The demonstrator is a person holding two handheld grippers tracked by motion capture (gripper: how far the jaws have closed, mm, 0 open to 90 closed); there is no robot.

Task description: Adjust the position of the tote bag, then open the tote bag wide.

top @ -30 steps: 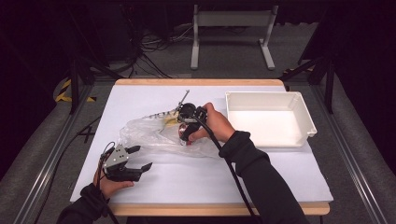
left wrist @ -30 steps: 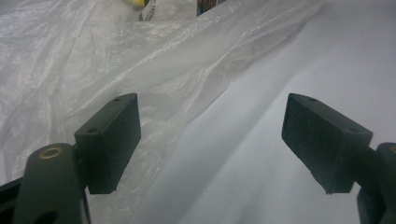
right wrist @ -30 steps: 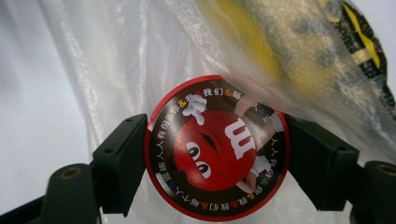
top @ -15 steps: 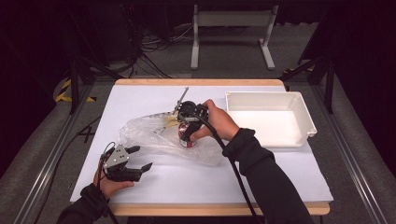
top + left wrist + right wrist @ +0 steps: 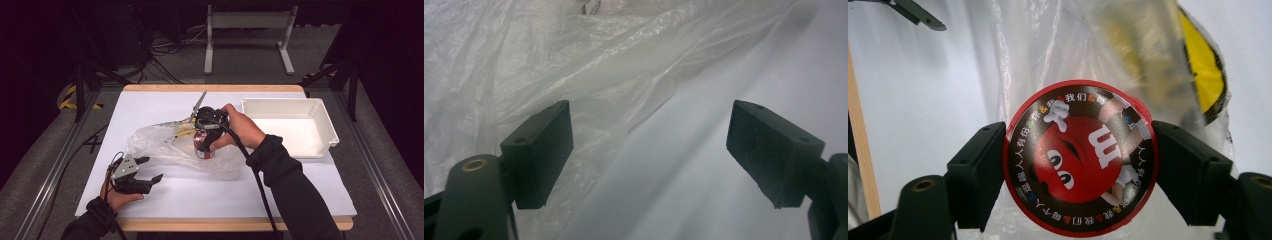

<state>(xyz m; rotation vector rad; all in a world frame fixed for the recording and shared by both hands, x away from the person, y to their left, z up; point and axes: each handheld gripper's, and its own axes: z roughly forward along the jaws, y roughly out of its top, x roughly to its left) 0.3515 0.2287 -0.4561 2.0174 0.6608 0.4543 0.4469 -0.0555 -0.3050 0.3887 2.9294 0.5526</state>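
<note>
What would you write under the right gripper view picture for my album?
Right gripper clamps a red candy tub by its sides, above a clear plastic bag.

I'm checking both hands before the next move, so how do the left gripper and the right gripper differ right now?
The left gripper is open with nothing between its jaws, while the right gripper is shut on the red can. The left gripper sits near the table's front edge beside the plastic bag; the right gripper is farther back, over the bag's middle. In its own view, the right gripper's pads press the can's round lid. Both have black jaws.
</note>
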